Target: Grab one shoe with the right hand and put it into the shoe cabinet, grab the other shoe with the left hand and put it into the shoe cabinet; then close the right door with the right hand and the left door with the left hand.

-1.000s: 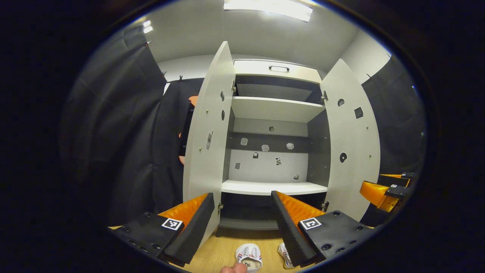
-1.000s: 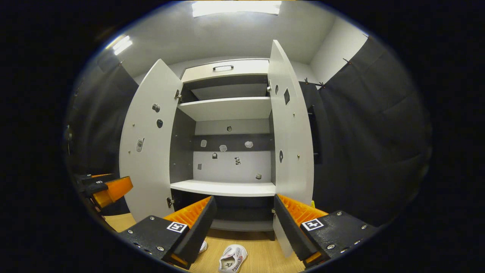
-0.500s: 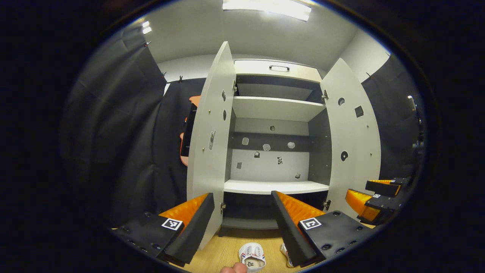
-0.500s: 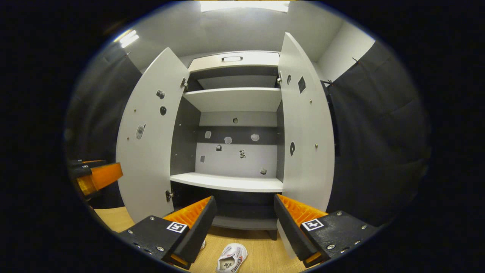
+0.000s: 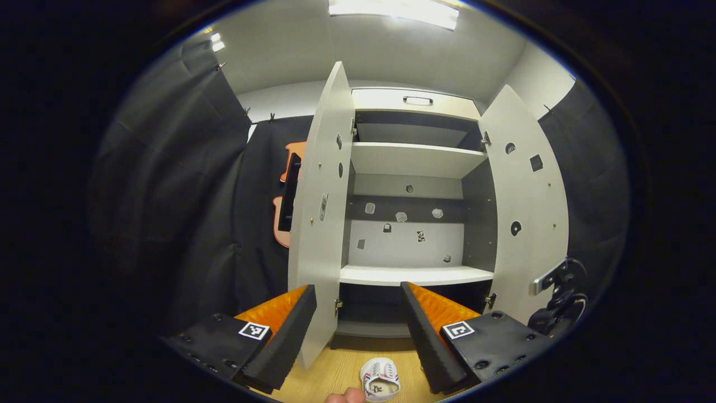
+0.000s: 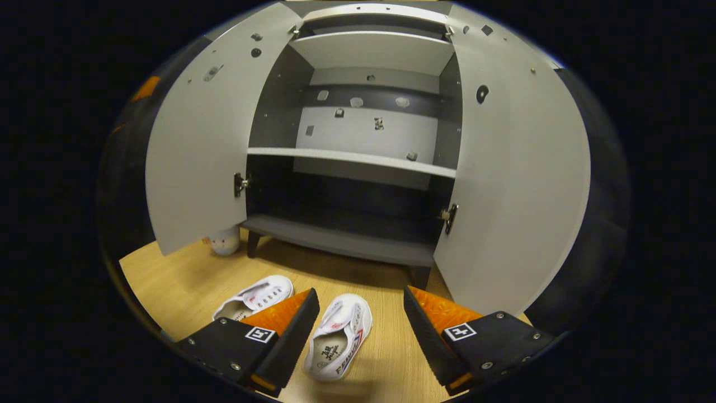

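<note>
Print shows on the insole of the nearer white shoe [image 6: 339,336] lying on the wooden floor [image 6: 391,358] between the right gripper [image 6: 361,324] fingers, and coloured lettering runs along its side, but neither can be made out. Each gripper finger carries a small square black-and-white marker tag [image 6: 260,334], a pattern rather than text. Small stickers [image 6: 379,123] dot the shoe cabinet [image 6: 347,168] back wall, too small to read.
</note>
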A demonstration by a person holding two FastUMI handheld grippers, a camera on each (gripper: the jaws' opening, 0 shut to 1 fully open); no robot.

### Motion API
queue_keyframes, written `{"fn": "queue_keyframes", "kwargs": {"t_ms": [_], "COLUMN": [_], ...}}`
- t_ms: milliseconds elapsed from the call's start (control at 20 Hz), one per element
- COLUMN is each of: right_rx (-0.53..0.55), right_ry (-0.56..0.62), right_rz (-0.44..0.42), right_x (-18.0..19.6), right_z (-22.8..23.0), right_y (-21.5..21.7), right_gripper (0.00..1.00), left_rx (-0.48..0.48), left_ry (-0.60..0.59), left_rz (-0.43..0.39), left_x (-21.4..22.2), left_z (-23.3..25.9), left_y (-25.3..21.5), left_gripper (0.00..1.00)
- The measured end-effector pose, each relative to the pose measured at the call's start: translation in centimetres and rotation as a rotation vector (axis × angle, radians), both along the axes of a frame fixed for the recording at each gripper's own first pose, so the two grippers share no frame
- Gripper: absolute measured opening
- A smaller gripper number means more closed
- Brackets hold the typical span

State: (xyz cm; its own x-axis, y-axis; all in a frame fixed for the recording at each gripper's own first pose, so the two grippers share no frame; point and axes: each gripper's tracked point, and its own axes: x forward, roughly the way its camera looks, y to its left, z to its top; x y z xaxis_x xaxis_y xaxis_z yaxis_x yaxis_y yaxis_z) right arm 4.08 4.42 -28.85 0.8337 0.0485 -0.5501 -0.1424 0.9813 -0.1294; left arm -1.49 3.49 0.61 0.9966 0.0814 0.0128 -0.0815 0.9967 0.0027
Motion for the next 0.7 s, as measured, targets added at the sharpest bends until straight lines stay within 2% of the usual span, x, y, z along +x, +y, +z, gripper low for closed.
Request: {"fn": "queue_keyframes", "kwargs": {"t_ms": [200,500,600,700], "right_rx": [-0.016,-0.056,-0.024,0.011], "right_ry": [0.150,0.276,0.290,0.317], "right_rz": [-0.015,-0.040,-0.047,-0.055], "right_x": [-1.6,-0.3,0.9,1.5], "right_z": [-6.0,-11.6,-12.4,-13.4], "right_y": [-1.0,-2.2,-1.8,-1.6], "right_gripper": [0.94,0.88,0.85,0.75], "left_rx": [0.004,0.011,0.016,0.019], "left_ry": [0.007,0.024,0.026,0.028], "left_rz": [0.006,0.015,0.022,0.030], "left_x": [-0.1,0.0,-0.3,-0.2], "left_z": [-0.3,-0.8,-0.7,-0.8], "left_y": [0.2,0.5,0.8,1.1], "left_gripper": [0.96,0.96,0.96,0.96]}}
